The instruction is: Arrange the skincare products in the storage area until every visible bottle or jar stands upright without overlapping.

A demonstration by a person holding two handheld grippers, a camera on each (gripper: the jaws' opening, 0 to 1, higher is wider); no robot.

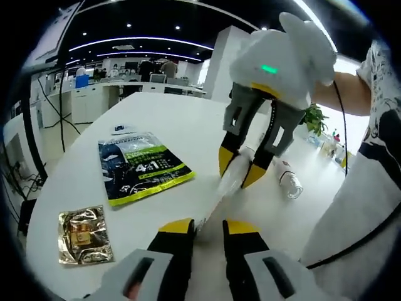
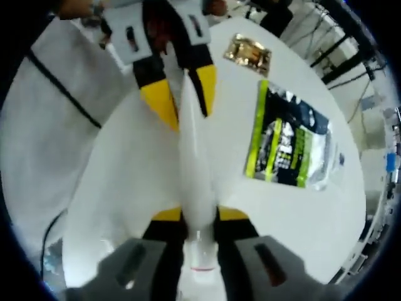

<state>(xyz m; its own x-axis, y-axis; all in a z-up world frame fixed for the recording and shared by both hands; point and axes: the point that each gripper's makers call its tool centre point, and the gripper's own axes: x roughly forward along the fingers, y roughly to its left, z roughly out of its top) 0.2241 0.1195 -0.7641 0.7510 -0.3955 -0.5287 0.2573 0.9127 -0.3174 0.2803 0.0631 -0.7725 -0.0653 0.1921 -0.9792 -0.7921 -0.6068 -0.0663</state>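
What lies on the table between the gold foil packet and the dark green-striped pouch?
Nothing: between the gold foil packet and the dark pouch there is bare white table, shown in the left gripper view.

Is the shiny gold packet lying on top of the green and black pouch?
No, the gold packet lies on the white table apart from the green and black pouch, with bare table between them.

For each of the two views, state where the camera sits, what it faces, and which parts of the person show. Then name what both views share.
Left gripper view: rides the left gripper, facing across the white table; right gripper and person's forearm show.
Right gripper view: rides the right gripper, looking along the white tube toward the left gripper.
Shared: tube, green-black pouch, gold sachet.
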